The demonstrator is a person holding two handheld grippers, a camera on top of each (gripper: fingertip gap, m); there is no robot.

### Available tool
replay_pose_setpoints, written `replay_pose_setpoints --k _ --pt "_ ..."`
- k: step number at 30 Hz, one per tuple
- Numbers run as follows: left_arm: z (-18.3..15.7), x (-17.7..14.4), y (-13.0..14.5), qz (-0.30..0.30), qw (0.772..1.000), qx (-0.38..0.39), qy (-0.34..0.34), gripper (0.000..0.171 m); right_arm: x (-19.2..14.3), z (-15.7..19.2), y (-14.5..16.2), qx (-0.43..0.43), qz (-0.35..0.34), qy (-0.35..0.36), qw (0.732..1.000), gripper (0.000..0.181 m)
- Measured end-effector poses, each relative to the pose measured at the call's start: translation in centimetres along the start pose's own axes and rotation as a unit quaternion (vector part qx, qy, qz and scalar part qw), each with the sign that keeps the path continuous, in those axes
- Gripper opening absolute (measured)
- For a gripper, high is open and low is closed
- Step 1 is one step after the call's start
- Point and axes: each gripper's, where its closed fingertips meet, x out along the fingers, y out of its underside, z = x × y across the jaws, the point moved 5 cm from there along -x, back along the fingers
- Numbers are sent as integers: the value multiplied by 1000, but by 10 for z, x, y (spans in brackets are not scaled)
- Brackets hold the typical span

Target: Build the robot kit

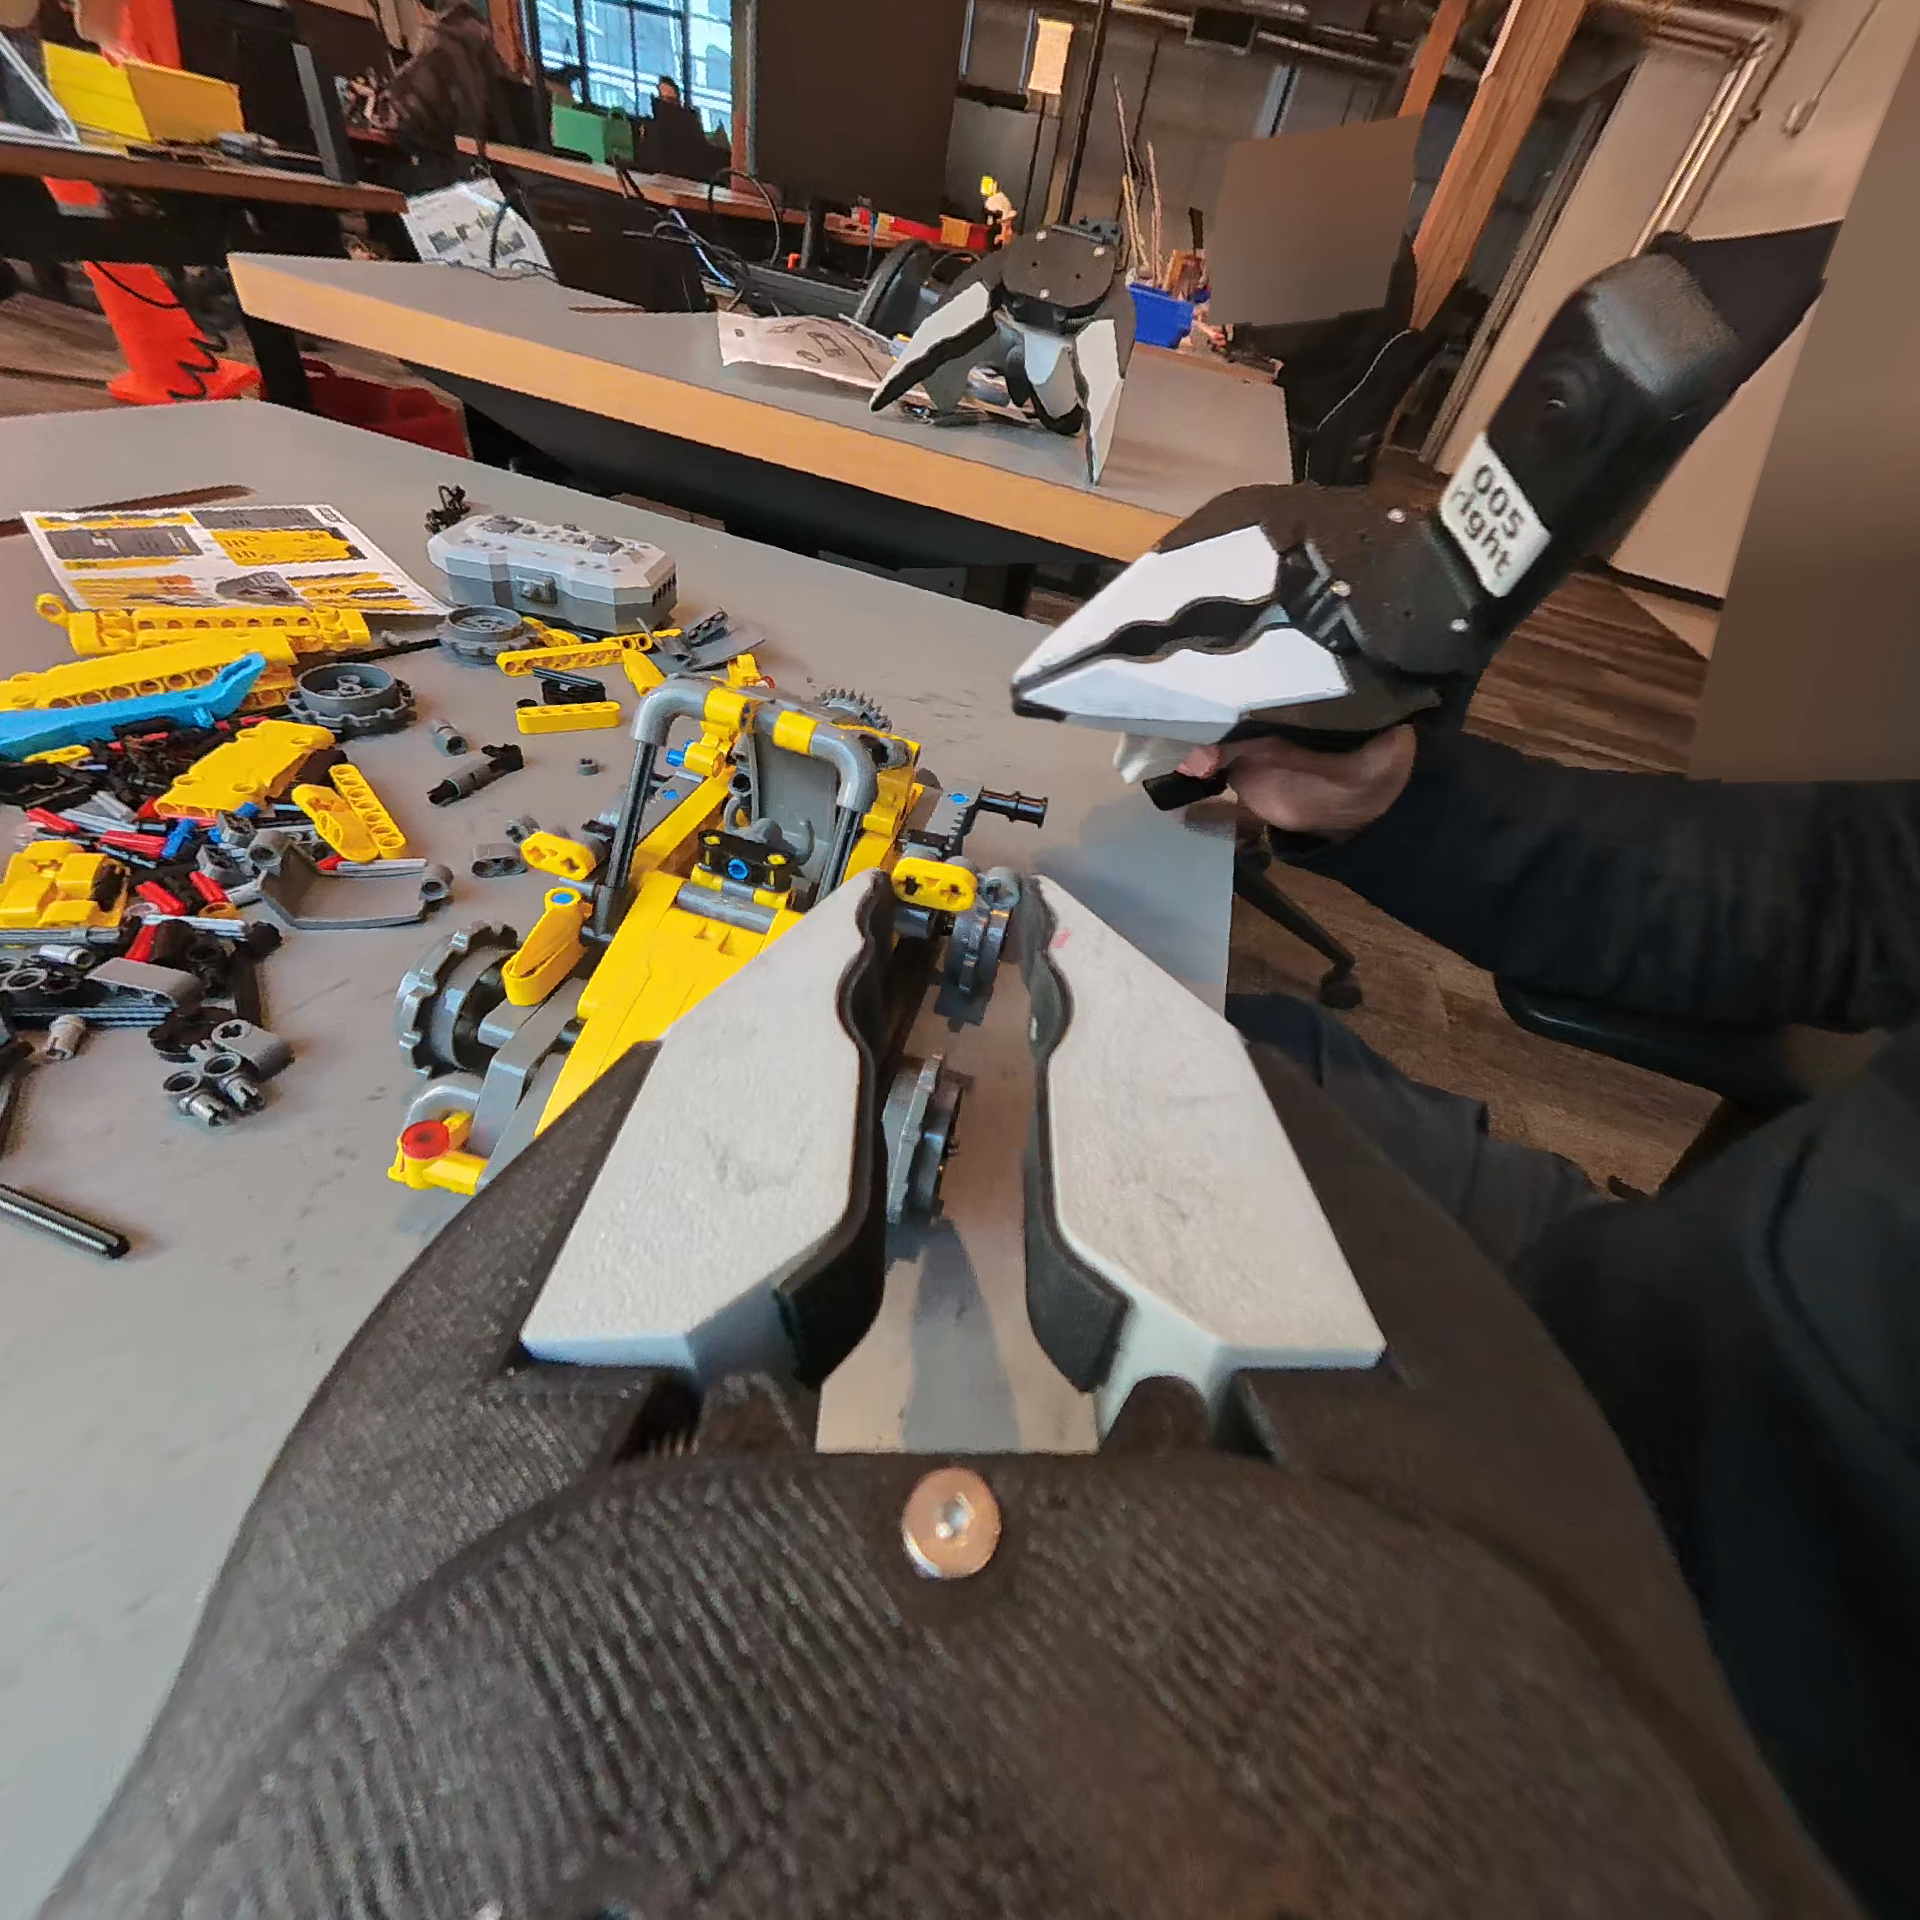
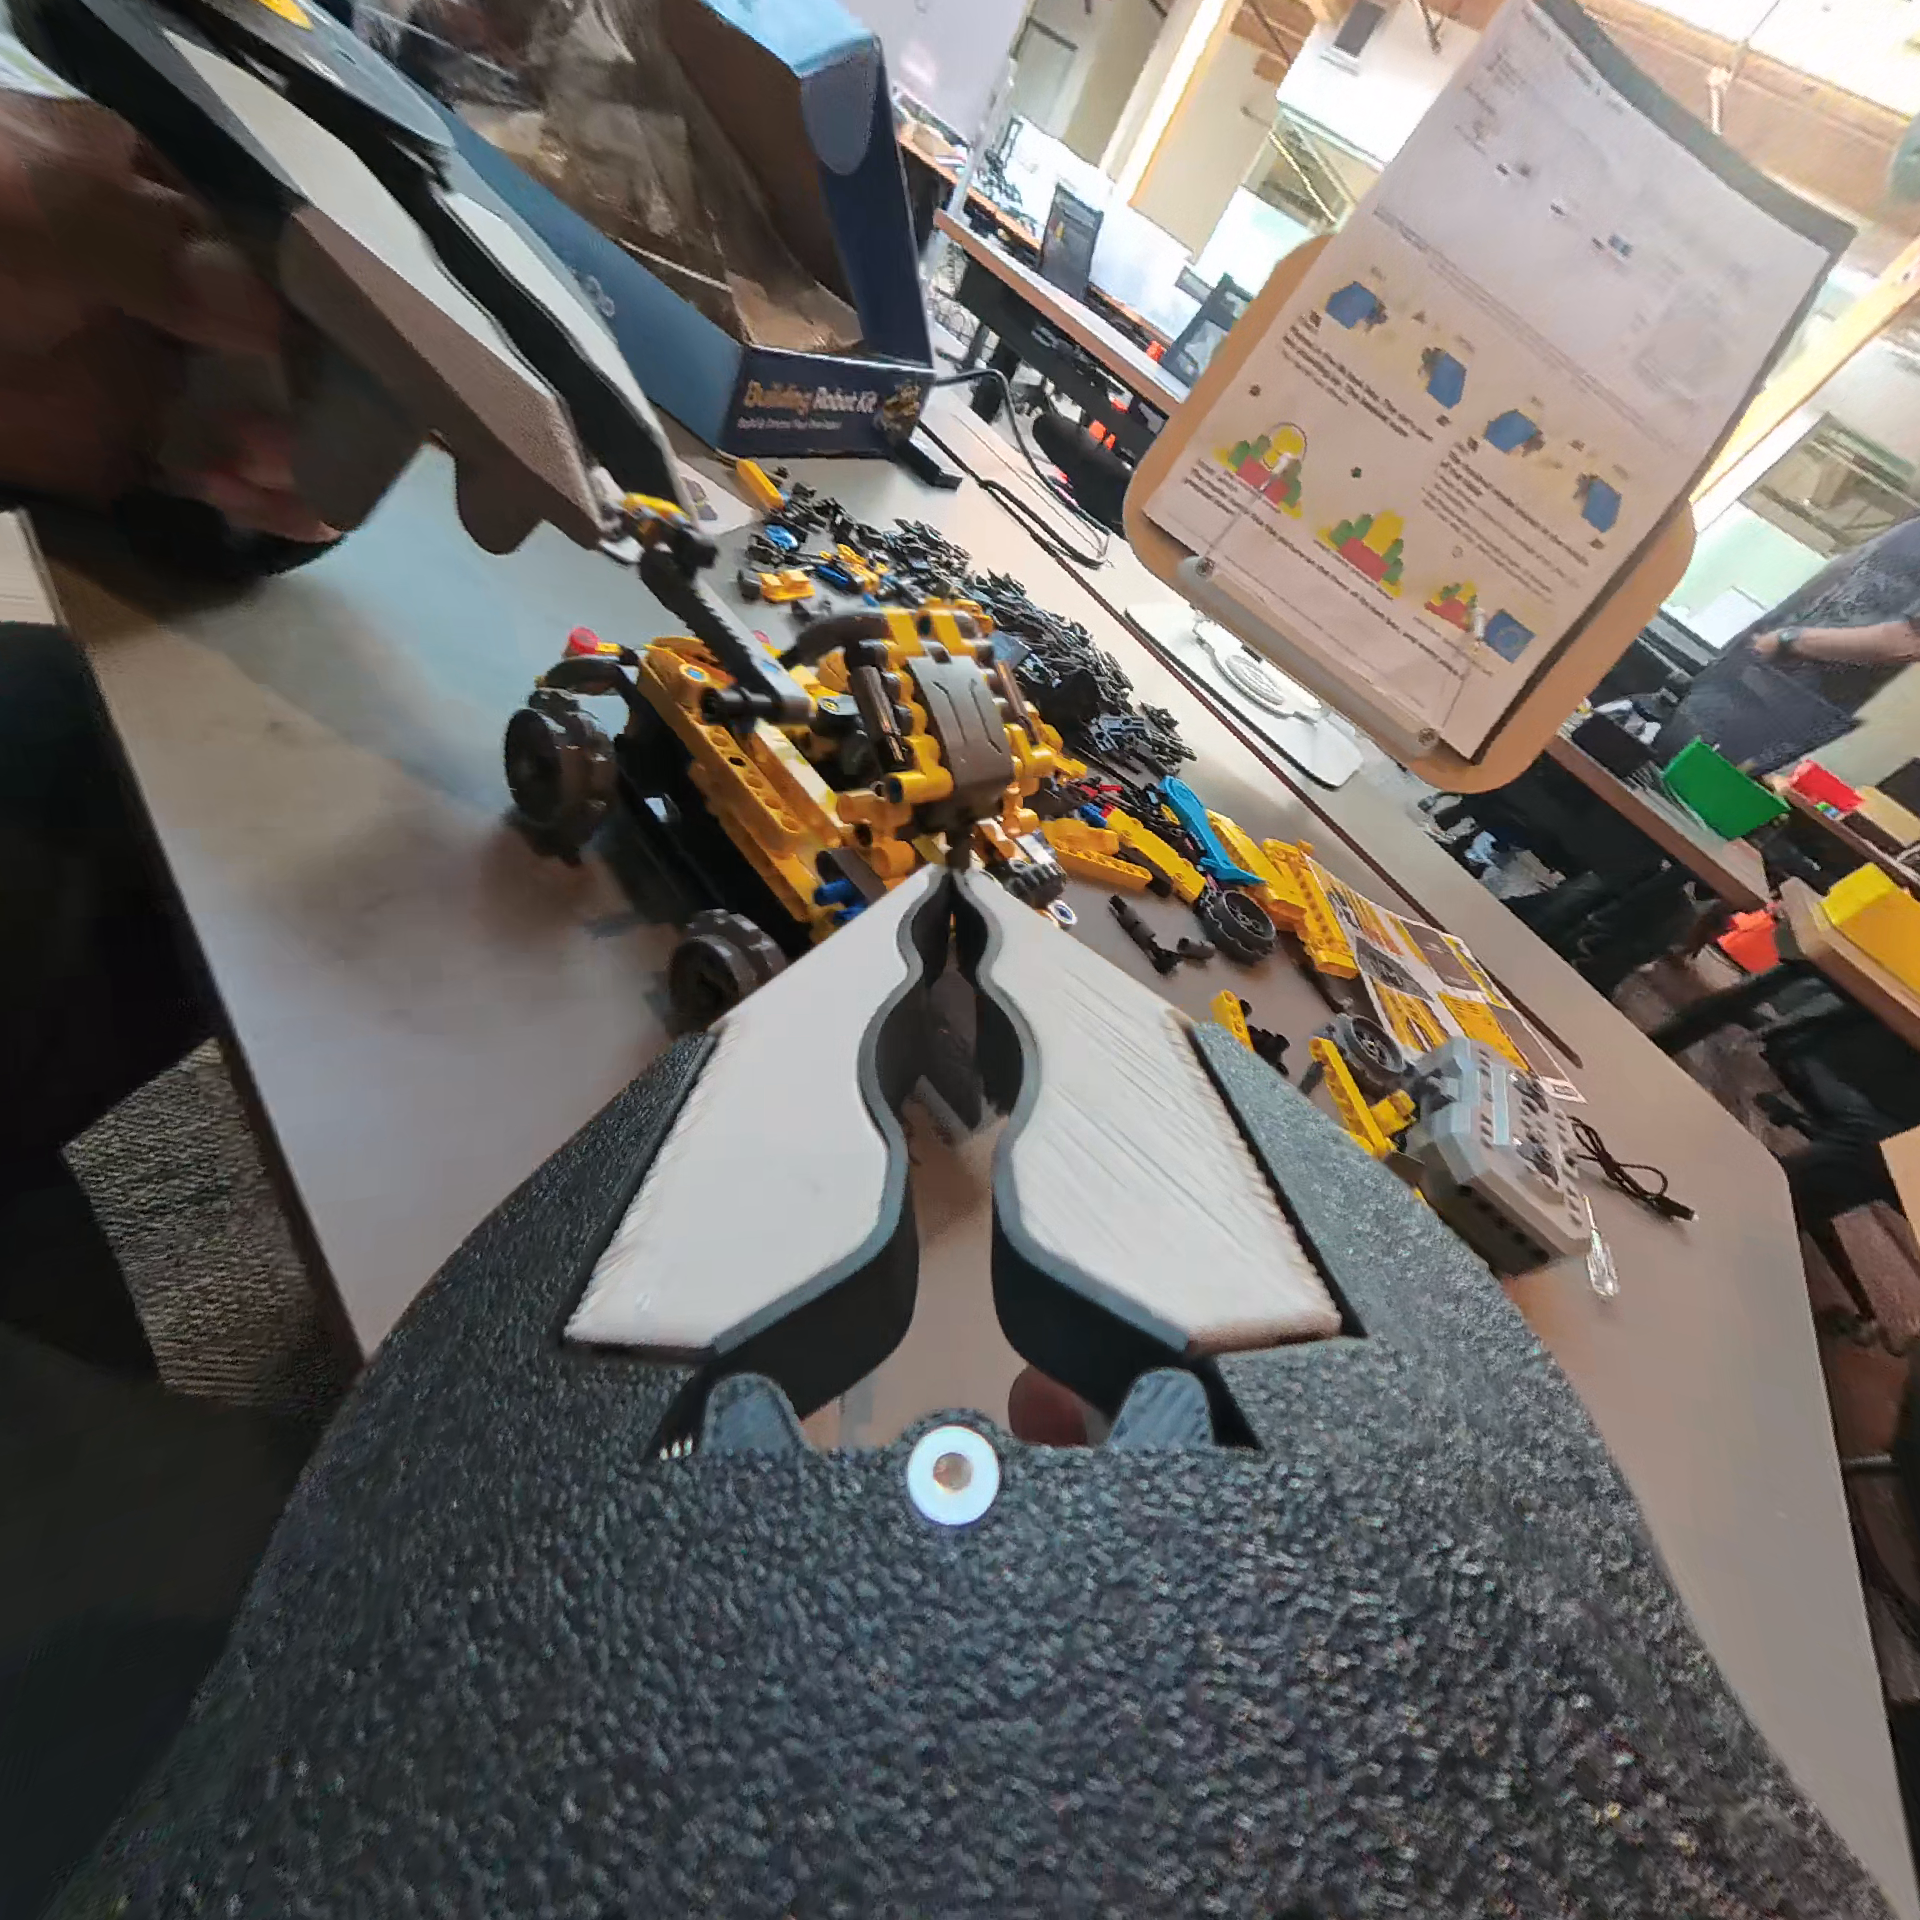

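A yellow and grey brick vehicle [image 1: 675, 935] with toothed grey wheels stands on the grey table [image 1: 260, 1351]. My left gripper [image 1: 956, 883] is closed on a yellow connector [image 1: 935, 883] and grey gear [image 1: 982, 935] at the vehicle's near corner, by a black toothed bar [image 1: 961, 816]. In the right wrist view the left gripper [image 2: 623, 509] holds the raised end of that bar [image 2: 717, 623] above the vehicle [image 2: 831, 769]. My right gripper [image 2: 951, 883] is shut with nothing seen in it. It hovers right of the vehicle, above the table edge [image 1: 1023, 691].
Loose yellow, black, red and blue pieces [image 1: 156, 831] cover the table left of the vehicle. A grey battery box [image 1: 551, 571] and a leaflet [image 1: 208, 556] lie behind. A blue box [image 2: 810, 312] and a sheet on a stand [image 2: 1455, 416] stand beyond. A spare gripper [image 1: 1029, 332] rests on the farther table. The grippers' ends are close to 10 centimeters from one another.
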Motion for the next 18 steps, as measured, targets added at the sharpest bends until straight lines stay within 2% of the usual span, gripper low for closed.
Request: replay_pose_setpoints --k 9,18 --pt "4 10 3 25 999 10 -22 22 11 29 -7 -22 13 -53 998 8" --pt "9 20 6 52 998 -4 -19 22 26 37 -4 -57 40 -20 997 11"
